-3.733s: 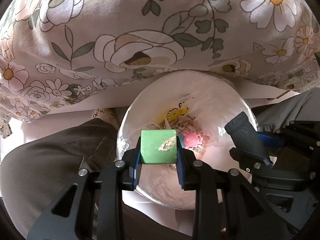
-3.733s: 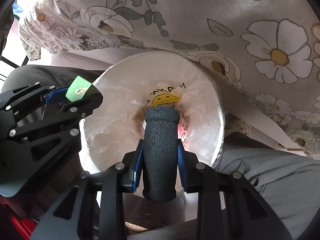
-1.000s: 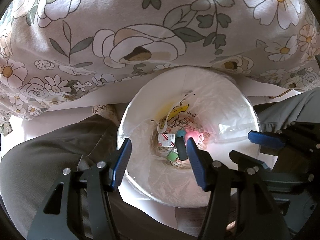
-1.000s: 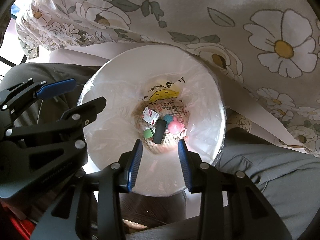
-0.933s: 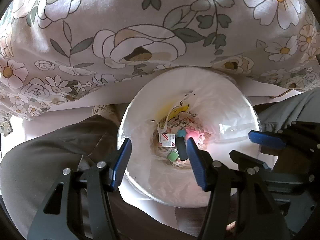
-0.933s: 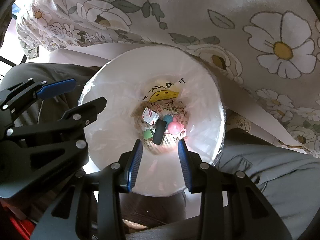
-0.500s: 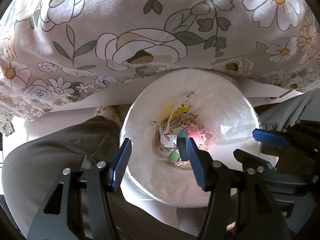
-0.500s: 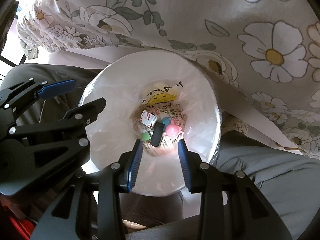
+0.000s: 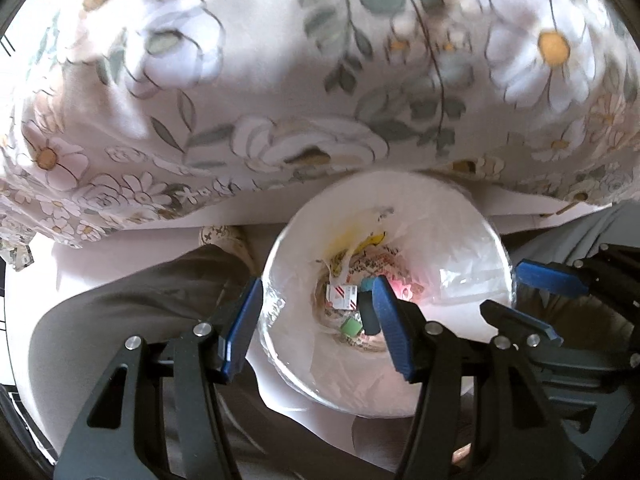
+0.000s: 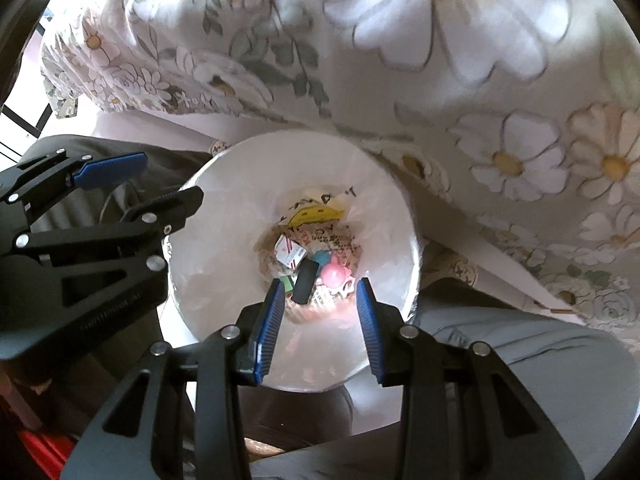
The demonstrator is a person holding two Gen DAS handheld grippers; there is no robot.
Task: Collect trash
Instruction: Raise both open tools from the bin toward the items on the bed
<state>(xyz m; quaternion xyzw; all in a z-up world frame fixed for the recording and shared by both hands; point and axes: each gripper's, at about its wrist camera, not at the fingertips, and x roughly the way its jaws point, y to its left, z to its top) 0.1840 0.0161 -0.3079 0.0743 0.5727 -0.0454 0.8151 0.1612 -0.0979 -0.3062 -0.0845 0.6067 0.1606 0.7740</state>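
A white bin point(image 9: 440, 208) lined with a clear plastic bag stands on the floor below both grippers. At its bottom lie a green block point(image 9: 350, 326), a dark grey foam roll point(image 10: 306, 280), a red-and-white carton point(image 10: 290, 252), a pink piece point(image 10: 334, 274) and a yellow wrapper point(image 10: 320, 214). My left gripper point(image 9: 316, 292) hangs above the bin's left half, open and holding nothing. My right gripper point(image 10: 320, 284) hovers over the bin point(image 10: 216, 248) too, its jaws narrower but apart, with nothing between them. Each view shows the other gripper beside it.
A floral tablecloth point(image 9: 280, 80) hangs over the table edge just behind the bin and fills the top of both views. A person's grey trouser legs point(image 9: 132, 300) flank the bin on both sides, and a patterned shoe point(image 9: 224, 236) sits left of it.
The green block and the foam roll, held 3.7 s ago, now lie in the bin. Over the last second both grippers have risen, so the bin looks smaller.
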